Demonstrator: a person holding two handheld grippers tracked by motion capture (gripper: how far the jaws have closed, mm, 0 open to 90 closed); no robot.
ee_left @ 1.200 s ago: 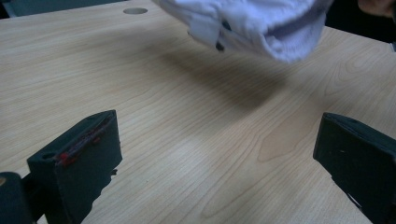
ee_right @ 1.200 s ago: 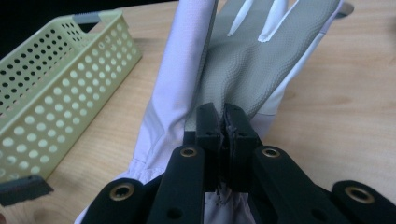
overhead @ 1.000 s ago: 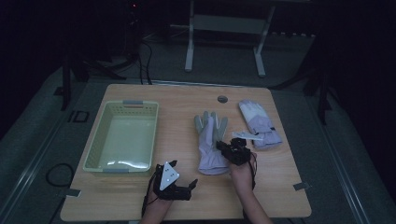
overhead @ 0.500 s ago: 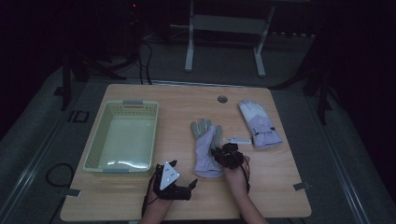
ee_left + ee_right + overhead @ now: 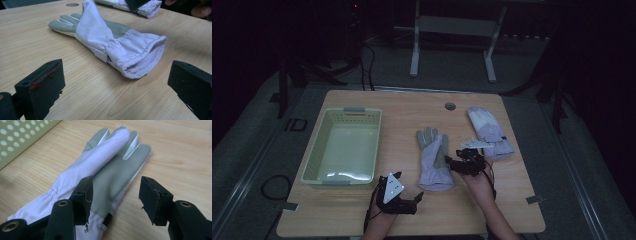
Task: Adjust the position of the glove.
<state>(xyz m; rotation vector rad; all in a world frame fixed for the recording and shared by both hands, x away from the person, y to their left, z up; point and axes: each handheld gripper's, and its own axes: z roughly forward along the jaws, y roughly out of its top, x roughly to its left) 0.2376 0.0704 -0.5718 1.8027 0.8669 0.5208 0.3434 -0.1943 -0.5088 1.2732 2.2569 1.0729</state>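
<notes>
A pale purple glove (image 5: 435, 159) with a grey palm lies flat near the middle of the wooden tabletop (image 5: 412, 215). Its fingers point away from the person and its stretchy cuff points toward them. The right gripper (image 5: 451, 164) sits at the right edge of this glove, about halfway down it. Its jaws have just been opening, and they now stand apart with nothing pinched; in the right gripper view the glove's grey palm shows in the gap between them. The left gripper (image 5: 418, 196) rests low on the tabletop, just in front of the glove's cuff, with its jaws wide apart and holding nothing. A second glove (image 5: 489, 131) lies farther off to the right. A light green basket (image 5: 312, 161) sits on the left side.
</notes>
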